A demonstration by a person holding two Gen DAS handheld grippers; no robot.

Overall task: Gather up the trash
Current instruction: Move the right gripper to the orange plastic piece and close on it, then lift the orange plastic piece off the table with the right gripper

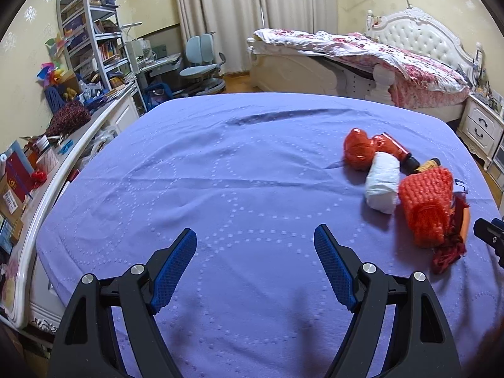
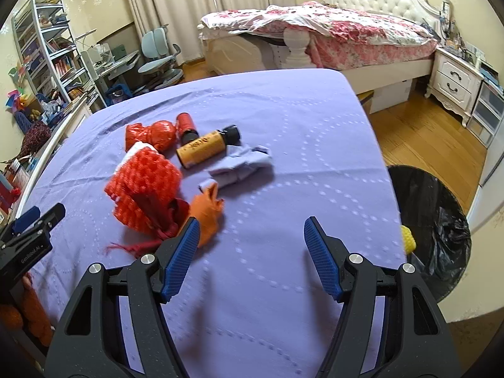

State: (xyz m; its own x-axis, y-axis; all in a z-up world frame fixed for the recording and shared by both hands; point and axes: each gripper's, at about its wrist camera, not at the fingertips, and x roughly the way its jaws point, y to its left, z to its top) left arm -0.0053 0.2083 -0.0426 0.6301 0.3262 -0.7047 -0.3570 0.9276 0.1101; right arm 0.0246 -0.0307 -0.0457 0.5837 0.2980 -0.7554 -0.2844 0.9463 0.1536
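Observation:
Trash lies in a pile on the purple bed cover [image 2: 315, 145]: a red foam net [image 2: 143, 182], a red plastic bag [image 2: 157, 135], a brown bottle with a black cap [image 2: 204, 148], a red-wrapped bottle [image 2: 186, 126], crumpled pale paper [image 2: 242, 167] and an orange scrap [image 2: 204, 214]. My right gripper [image 2: 252, 242] is open and empty just right of the orange scrap. My left gripper [image 1: 255, 249] is open and empty over bare cover, left of the foam net [image 1: 425, 201], a white roll [image 1: 382, 186] and the red bag [image 1: 359, 149].
A bin with a black liner [image 2: 434, 220] stands on the floor right of the bed, a yellow foam piece [image 2: 408, 239] at its rim. A cluttered shelf and desk [image 1: 91, 41] stand left, a second bed [image 2: 330, 31] and a nightstand [image 2: 453, 82] beyond.

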